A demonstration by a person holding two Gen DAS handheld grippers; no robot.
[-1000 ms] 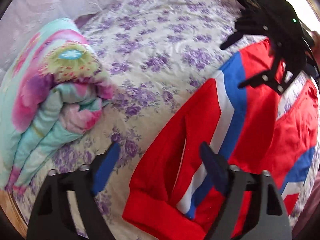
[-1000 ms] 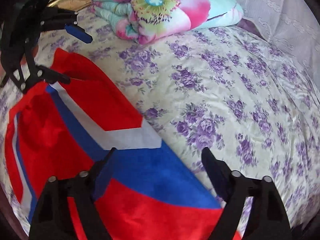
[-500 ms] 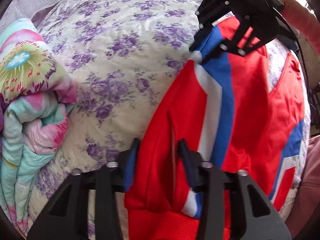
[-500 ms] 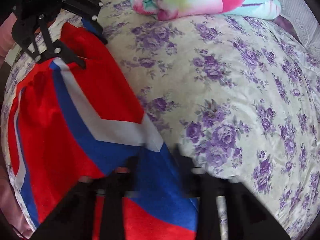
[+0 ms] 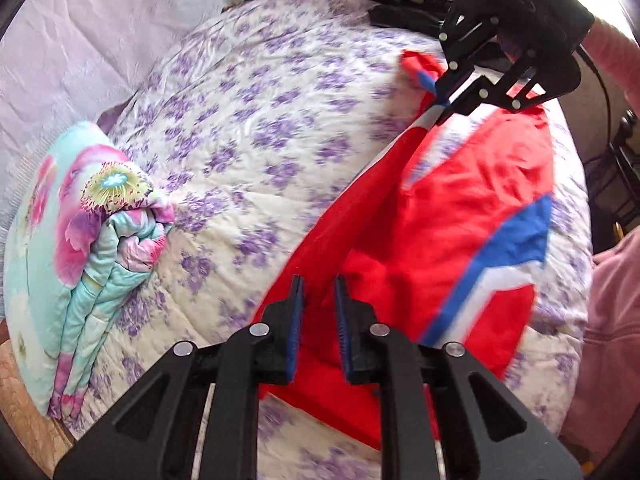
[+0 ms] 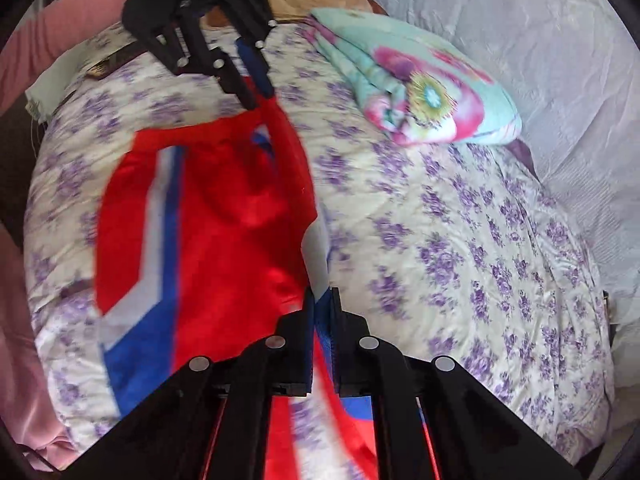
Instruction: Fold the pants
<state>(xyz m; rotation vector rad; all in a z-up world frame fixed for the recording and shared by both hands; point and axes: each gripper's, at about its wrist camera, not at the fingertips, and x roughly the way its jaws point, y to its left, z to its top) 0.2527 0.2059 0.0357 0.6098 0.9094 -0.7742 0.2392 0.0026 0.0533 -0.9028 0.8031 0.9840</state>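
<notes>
Red track pants [image 5: 460, 208] on the floral bedspread [image 5: 260, 128]: left gripper [image 5: 318, 296] and right gripper [image 6: 322, 308] have just clamped shut on one long edge, now lifted off the bed. First lengthwise fold looks underway.

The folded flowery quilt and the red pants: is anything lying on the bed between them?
No. In the left wrist view, only bare purple-flowered bedspread lies between the folded quilt and the red pants; the right wrist view shows the same.
</notes>
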